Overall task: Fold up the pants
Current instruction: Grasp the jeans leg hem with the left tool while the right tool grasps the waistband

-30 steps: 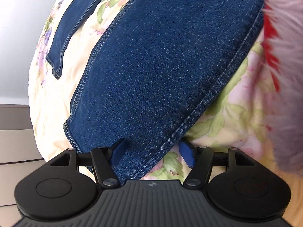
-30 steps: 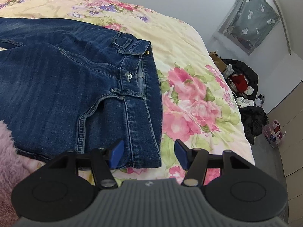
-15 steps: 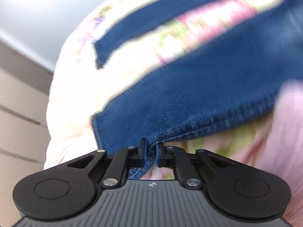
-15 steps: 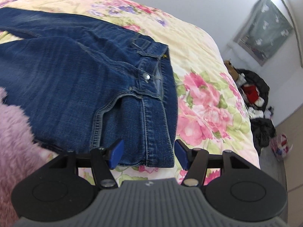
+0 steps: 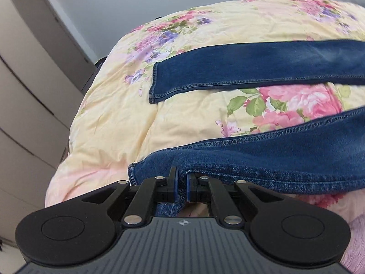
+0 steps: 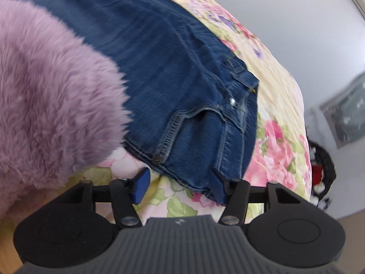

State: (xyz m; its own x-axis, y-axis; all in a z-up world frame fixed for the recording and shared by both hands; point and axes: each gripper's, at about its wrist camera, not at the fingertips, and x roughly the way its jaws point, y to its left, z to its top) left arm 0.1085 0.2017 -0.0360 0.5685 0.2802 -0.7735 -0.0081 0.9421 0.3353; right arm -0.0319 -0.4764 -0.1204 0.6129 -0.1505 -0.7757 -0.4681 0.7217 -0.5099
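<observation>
Left gripper [image 5: 181,186]: fingers clamped on the hem end of the near leg of the jeans [image 5: 285,166]. Denim is pinched between the blue pads, with a fold of it hanging down behind them. That leg runs off to the right of the left wrist view, its hem end lifted off the bed [image 5: 109,123]. The far leg [image 5: 251,68] lies flat on the floral quilt, hem toward the left, apart from the leg I'm holding, with a strip of quilt showing between the two.

Right gripper [image 6: 180,186]: fingers have just been closing but are not on the cloth yet. The near corner of the waistband [image 6: 230,150] sits between them. The right pad is at the edge of the denim, but I can't tell if it touches; the left pad [image 6: 140,186] is clear of the fabric, over the quilt.

The jeans are spread across the bed, waist end at my right hand, button [image 6: 232,101] facing up. A fuzzy pink sleeve [image 6: 50,100] fills the left of the right wrist view, partly covering the jeans.
</observation>
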